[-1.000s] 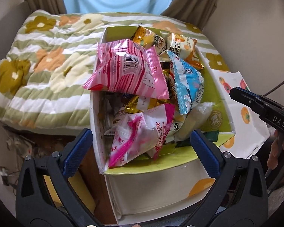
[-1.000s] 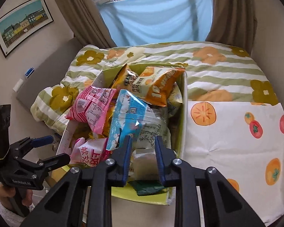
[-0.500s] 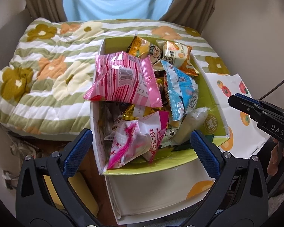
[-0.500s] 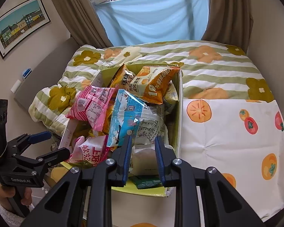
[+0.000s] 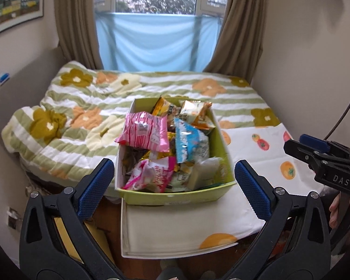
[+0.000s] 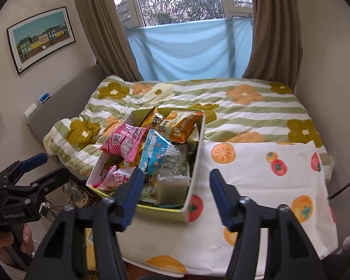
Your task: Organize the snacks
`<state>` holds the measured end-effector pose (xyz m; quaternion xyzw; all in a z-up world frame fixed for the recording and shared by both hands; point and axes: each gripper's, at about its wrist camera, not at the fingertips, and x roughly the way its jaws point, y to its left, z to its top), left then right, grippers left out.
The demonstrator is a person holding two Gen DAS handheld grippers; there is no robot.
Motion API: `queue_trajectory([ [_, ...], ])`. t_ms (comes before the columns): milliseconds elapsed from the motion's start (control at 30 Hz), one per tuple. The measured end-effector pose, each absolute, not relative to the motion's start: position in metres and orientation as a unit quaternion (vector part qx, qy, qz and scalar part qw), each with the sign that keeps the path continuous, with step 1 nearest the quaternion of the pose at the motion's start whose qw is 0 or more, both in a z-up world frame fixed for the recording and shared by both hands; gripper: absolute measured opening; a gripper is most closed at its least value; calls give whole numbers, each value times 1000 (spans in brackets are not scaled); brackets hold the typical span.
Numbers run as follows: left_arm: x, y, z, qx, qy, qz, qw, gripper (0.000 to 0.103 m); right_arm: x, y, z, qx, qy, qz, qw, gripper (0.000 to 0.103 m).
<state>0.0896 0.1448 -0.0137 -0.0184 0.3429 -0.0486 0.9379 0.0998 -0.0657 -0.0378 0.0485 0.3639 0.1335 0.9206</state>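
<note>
Green box (image 5: 175, 197) heaped with snack packets, among them 1 pink packet (image 5: 144, 133) and 1 blue packet (image 6: 162, 156), at the near edge of the bed (image 6: 245, 107). Left gripper (image 5: 175, 182): jaws wide apart, empty, short of the box. Right gripper (image 6: 176, 192): jaws have just been opening, about half spread, nothing between them.

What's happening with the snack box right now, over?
Left gripper open, empty. Right gripper open, empty, jaws just opened. Snack box full, on bed edge, untouched. Nothing in the way.
</note>
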Motion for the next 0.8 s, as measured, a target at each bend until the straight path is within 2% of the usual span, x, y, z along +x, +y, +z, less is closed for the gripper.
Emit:
queue_trajectory([
  [33,77,139,-9,-18,333,-43,942,102,91,-72,-34,48,358,132,923,66],
  [100,57,131,-1,-22,316,-35,948,102,69,-86,-24,46,345,120,930,89],
  [200,30,119,5,-35,302,-32,952,102,39,-102,-13,41,326,97,940,99],
  [433,-9,91,5,-8,289,-18,957,102,-2,-125,-16,27,309,50,949,100],
  [800,-22,80,4,-12,279,-22,960,102,-27,-140,-15,13,292,26,956,100],
])
